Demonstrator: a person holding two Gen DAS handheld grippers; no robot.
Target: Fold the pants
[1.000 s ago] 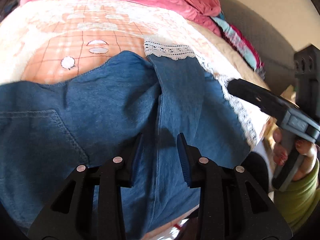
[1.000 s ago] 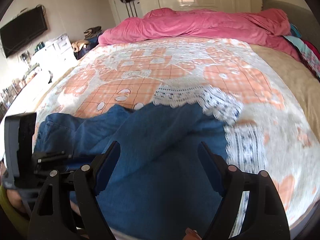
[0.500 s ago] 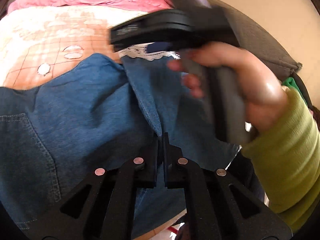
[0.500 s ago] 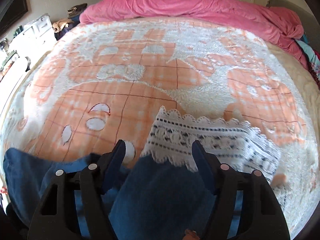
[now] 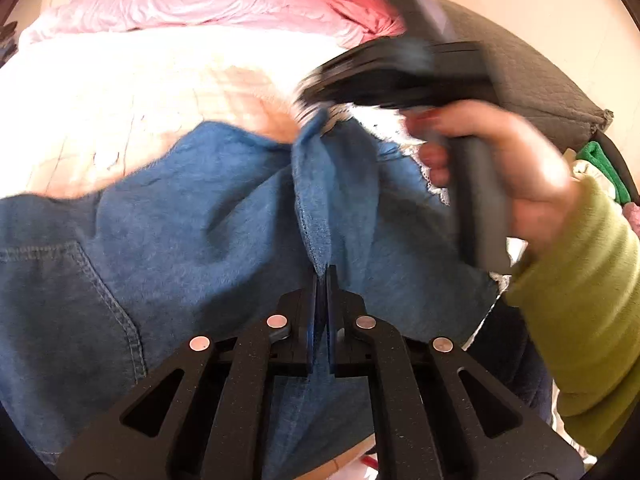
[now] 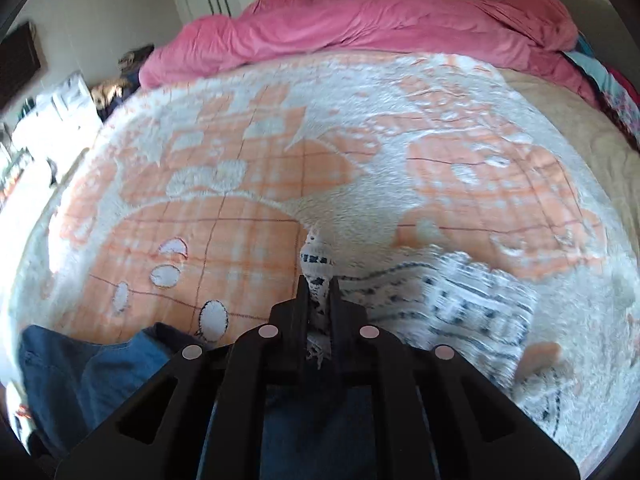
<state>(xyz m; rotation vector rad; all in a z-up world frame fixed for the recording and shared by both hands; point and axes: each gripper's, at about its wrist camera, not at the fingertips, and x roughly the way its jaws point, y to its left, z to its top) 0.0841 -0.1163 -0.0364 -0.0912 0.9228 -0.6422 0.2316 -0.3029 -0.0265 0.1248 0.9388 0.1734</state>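
Blue denim pants (image 5: 180,248) with a white lace hem (image 6: 472,292) lie on the bed. My left gripper (image 5: 322,276) is shut on a raised fold of the denim near the bed's front edge. In the left wrist view the right gripper (image 5: 316,114) reaches in from the right, held by a hand in a green sleeve (image 5: 580,280), and pinches the far end of the same fold. Seen in the right wrist view, my right gripper (image 6: 318,280) is shut on a bunched strip of the lace hem. Denim (image 6: 92,372) shows at the lower left there.
The bed carries an orange and white patterned blanket (image 6: 280,184). A pink duvet (image 6: 360,28) is piled along the far side. A dark grey quilted headboard or cushion (image 5: 532,84) stands at the right. Furniture and clutter (image 6: 60,100) line the left wall.
The left gripper closed on the denim fold early and stayed. The right gripper moved forward along the pants to the lace hem and closed on it, pulling the hem up into a ridge.
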